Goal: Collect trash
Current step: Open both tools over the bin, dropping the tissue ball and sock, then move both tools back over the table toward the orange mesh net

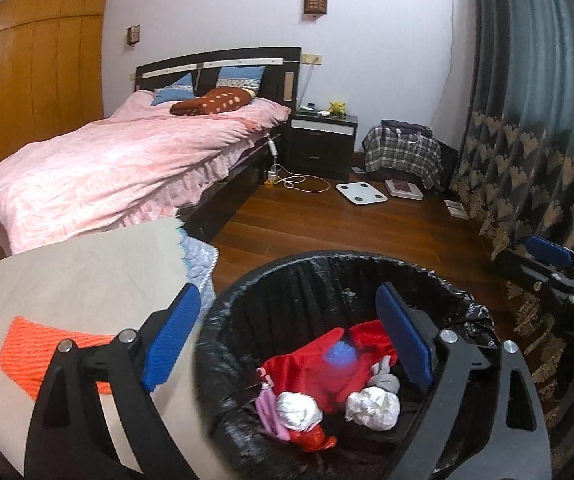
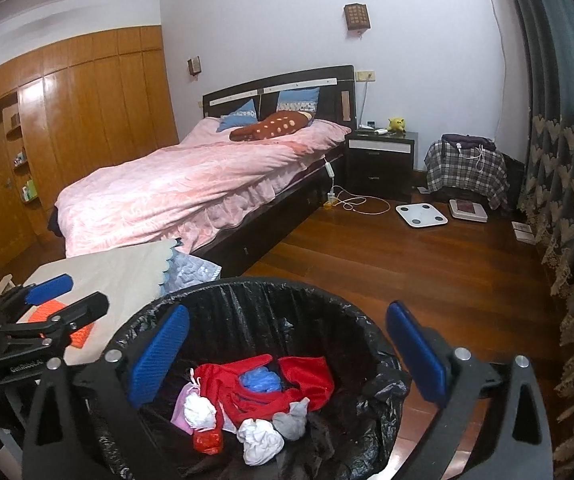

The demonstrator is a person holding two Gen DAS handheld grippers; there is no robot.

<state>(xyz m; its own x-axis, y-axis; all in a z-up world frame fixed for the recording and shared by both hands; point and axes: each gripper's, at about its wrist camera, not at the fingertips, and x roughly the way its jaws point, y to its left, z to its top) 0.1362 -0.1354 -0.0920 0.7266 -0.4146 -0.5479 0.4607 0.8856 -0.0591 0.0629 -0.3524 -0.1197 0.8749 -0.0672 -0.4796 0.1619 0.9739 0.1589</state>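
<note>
- Left gripper (image 1: 287, 332) hangs over the lined trash bin (image 1: 467, 300), jaws spread wide, gripping nothing.
- Right gripper (image 2: 287, 356) likewise gapes empty above red bag (image 2: 307, 376) and crumpled tissues (image 2: 259, 440).

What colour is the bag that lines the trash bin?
Black; the bin liner shows best in the right wrist view.

The trash bin (image 2: 255, 292) stands on the floor before the bed (image 2: 207, 184). Crumpled wads (image 2: 259, 440) lie inside the bin. A cloth-covered surface (image 2: 127, 272) sits left of the bin; the nightstand (image 2: 381, 160) stands behind the bin, beside the bed.
</note>
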